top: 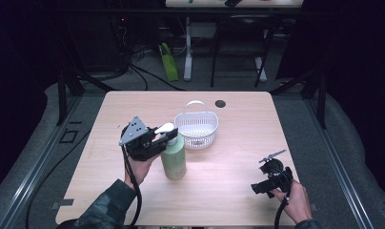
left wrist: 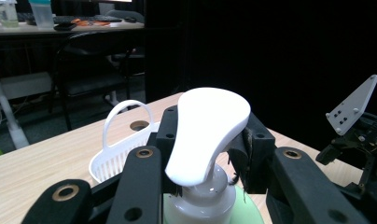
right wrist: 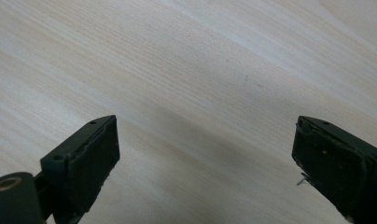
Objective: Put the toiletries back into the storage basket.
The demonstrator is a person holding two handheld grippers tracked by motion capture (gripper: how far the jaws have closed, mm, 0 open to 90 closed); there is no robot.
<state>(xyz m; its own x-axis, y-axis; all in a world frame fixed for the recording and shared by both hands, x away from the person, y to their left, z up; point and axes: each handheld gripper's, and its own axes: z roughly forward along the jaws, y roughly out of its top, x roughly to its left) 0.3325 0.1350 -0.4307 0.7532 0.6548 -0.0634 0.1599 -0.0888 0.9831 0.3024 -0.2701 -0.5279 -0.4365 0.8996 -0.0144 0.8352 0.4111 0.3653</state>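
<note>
A light green pump bottle (top: 174, 160) with a white pump head (left wrist: 210, 126) stands upright near the middle of the wooden table (top: 228, 157). My left gripper (top: 163, 138) is shut on the bottle's neck just under the pump head, one black jaw on each side (left wrist: 209, 144). A white plastic basket (top: 196, 129) with a handle stands just behind and to the right of the bottle. Near the table's front right corner my right gripper (top: 257, 187) is held low, jaws wide open over bare wood (right wrist: 205, 158) with nothing between them.
A dark round hole (top: 220, 103) sits in the tabletop behind the basket. Beyond the far edge stand a black chair (top: 238, 43), desk legs and a green object (top: 168, 62) on the floor. Dark curtains close both sides.
</note>
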